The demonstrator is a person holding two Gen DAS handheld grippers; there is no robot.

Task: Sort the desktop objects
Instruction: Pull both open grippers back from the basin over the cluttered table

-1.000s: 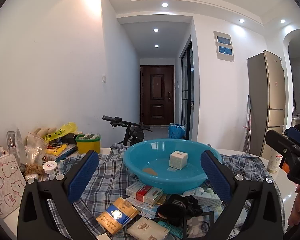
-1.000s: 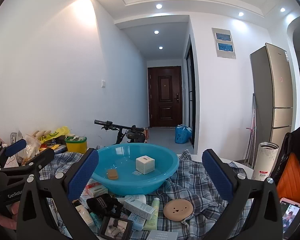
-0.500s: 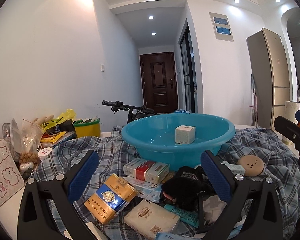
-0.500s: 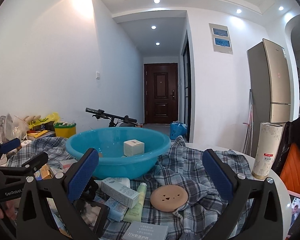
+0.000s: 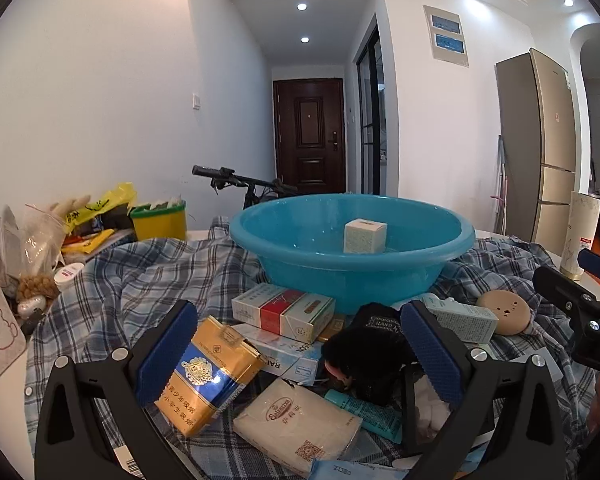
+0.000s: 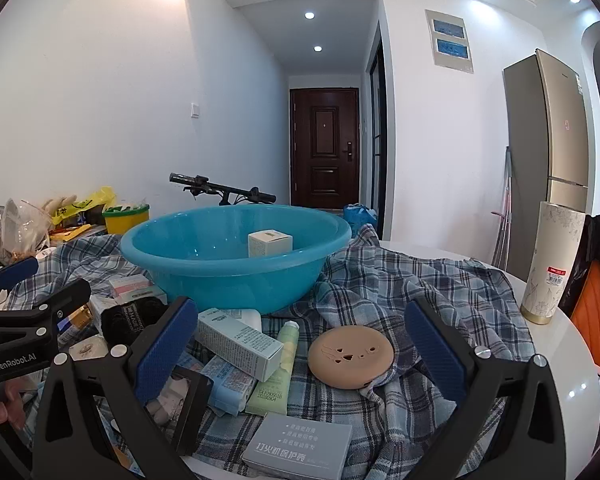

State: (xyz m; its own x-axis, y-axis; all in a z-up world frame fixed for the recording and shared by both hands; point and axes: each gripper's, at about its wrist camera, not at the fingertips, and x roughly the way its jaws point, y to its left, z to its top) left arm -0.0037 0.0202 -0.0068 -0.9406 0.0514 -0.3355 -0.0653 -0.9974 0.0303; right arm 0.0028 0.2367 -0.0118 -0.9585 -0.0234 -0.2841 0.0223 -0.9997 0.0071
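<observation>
Both claws, left (image 5: 298, 354) and right (image 6: 300, 350), hang wide open and empty over clutter (image 5: 288, 320) heaped on the worktop before the basin (image 5: 352, 248), seemingly poised to pick.

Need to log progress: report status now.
Both grippers open, empty: left, right. One box in basin. Pile on cloth unsorted, nothing blocking.
</observation>
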